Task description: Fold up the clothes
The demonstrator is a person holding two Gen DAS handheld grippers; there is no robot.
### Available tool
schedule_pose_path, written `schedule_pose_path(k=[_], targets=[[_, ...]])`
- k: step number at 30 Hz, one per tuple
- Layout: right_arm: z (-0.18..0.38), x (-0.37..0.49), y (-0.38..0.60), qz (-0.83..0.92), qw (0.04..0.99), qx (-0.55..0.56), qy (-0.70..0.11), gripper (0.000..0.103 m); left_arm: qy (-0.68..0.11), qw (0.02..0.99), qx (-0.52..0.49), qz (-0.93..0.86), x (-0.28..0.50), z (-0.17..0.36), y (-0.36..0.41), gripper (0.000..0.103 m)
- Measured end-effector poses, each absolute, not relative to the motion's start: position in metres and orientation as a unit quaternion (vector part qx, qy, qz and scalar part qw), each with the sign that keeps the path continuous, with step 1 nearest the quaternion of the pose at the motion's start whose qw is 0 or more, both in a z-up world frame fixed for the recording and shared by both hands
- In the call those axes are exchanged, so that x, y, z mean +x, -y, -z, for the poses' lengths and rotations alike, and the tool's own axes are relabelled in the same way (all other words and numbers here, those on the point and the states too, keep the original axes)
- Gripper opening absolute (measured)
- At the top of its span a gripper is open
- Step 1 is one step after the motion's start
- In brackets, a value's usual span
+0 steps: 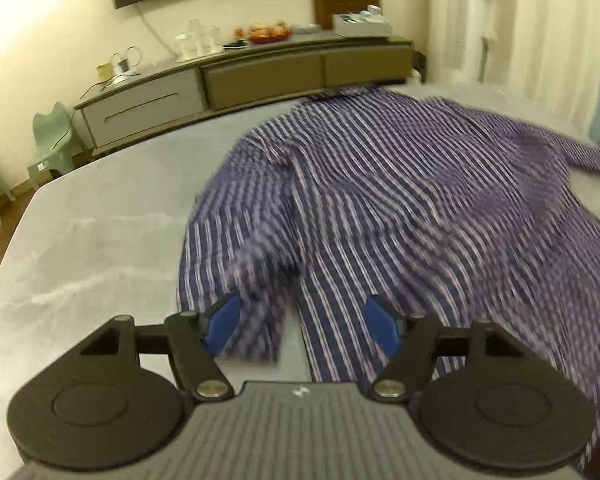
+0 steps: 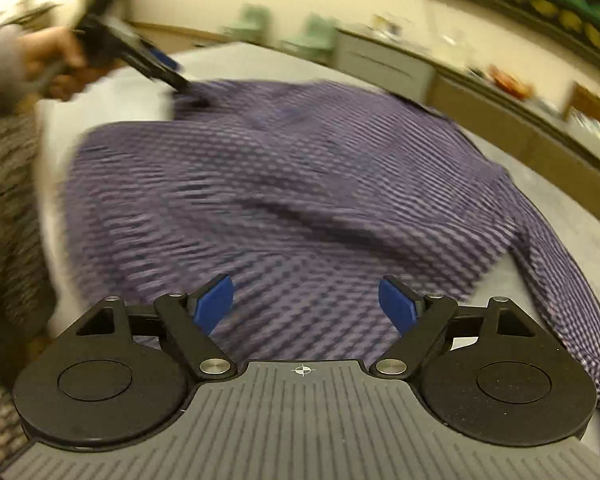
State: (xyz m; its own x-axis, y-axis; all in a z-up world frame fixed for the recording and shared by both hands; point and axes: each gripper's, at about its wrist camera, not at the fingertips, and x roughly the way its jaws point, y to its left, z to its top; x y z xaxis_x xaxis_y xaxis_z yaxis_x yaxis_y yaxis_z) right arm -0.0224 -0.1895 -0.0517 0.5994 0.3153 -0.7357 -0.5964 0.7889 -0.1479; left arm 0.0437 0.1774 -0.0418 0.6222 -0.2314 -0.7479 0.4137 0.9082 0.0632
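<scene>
Your striped shirt [image 1: 400, 208] lies spread over the grey table [image 1: 100, 220], filling the centre and right of the left wrist view and most of the middle of the right wrist view, with what looks like one sleeve [image 2: 572, 280] trailing down the right edge of that frame. It is rumpled and loosely opened out, not a tidy stack: no crisp fold line or squared packet shows anywhere, so by my reading most of the folding is left to do, though the blur keeps you from reading the seams closely. Your left gripper [image 1: 304, 328] sits at the bottom of its frame with its blue pads spread wide, the shirt's near hem lying between and just beyond them but not pinched. In the right wrist view the same tool appears at upper left in your hand [image 2: 56, 64], its tip down at the cloth's far edge. Your right gripper [image 2: 306, 304] likewise stands released, pads well apart over the cloth at lower centre, holding nothing. Both views are smeared, which suggests motion. The fabric is light and will slide and bunch, so flatten the body and settle the sleeves wherever you take hold.
</scene>
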Motion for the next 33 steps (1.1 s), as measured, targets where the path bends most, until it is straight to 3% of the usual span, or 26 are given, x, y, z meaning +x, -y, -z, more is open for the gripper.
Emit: schedule_pose_path(k=[1,4,6,7,8,10,12,15,17,19,22,24,25,26,28,31,33], targets=[[0.055,-0.028,0.187,-0.262,0.868,-0.203,-0.37,0.093,-0.403,0.887,0.119,0.192,0.035,0.046,-0.176,0.072],[0.065,-0.043,0.178,-0.264,0.851,-0.23,-0.391,0.091,-0.427,0.866,0.13,0.224,0.009,0.057,-0.172,0.073],[0.071,-0.054,0.172,-0.265,0.839,-0.248,-0.404,0.066,-0.44,0.85,0.153,0.245,-0.008,0.067,-0.163,0.07],[0.075,-0.059,0.169,-0.266,0.833,-0.257,-0.411,0.031,-0.439,0.844,0.171,0.258,-0.019,0.071,-0.155,0.067],[0.078,-0.064,0.166,-0.267,0.827,-0.266,-0.418,0.02,-0.437,0.837,0.188,0.27,-0.029,0.074,-0.148,0.066],[0.08,-0.065,0.173,-0.249,0.816,-0.279,-0.441,0.018,-0.419,0.835,0.19,0.3,-0.042,0.069,-0.148,0.066],[0.078,-0.062,0.186,-0.204,0.802,-0.331,-0.453,0.018,-0.395,0.854,0.161,0.297,-0.042,0.055,-0.163,0.067],[0.076,-0.061,0.201,-0.137,0.767,-0.424,-0.462,0.018,-0.392,0.895,0.029,0.209,-0.007,0.04,-0.22,0.073],[0.067,-0.056,0.211,-0.095,0.757,-0.458,-0.456,0.045,-0.418,0.897,-0.056,0.134,0.026,0.051,-0.253,0.08],[0.045,-0.051,0.217,-0.084,0.78,-0.439,-0.439,0.06,-0.446,0.887,-0.087,0.08,0.059,0.068,-0.272,0.08],[0.003,-0.043,0.208,-0.104,0.846,-0.344,-0.393,0.071,-0.469,0.879,-0.075,0.043,0.098,0.091,-0.271,0.08],[-0.01,-0.035,0.188,-0.135,0.873,-0.292,-0.366,0.074,-0.45,0.89,-0.053,0.053,0.109,0.098,-0.254,0.082],[-0.011,-0.029,0.174,-0.161,0.878,-0.271,-0.36,0.074,-0.442,0.894,-0.043,0.055,0.116,0.101,-0.245,0.072],[-0.007,-0.022,0.16,-0.18,0.879,-0.262,-0.356,0.074,-0.43,0.901,-0.033,0.052,0.123,0.102,-0.238,0.039],[0.0,-0.01,0.13,-0.217,0.879,-0.245,-0.347,0.075,-0.42,0.905,-0.031,0.055,0.136,0.096,-0.229,0.007],[0.011,0.015,0.094,-0.228,0.884,-0.232,-0.337,0.071,-0.323,0.944,0.037,0.053,0.126,0.057,-0.197,0.007],[0.0,0.037,0.086,-0.225,0.903,-0.163,-0.327,0.071,-0.262,0.955,0.109,0.086,0.107,0.04,-0.162,0.007]])
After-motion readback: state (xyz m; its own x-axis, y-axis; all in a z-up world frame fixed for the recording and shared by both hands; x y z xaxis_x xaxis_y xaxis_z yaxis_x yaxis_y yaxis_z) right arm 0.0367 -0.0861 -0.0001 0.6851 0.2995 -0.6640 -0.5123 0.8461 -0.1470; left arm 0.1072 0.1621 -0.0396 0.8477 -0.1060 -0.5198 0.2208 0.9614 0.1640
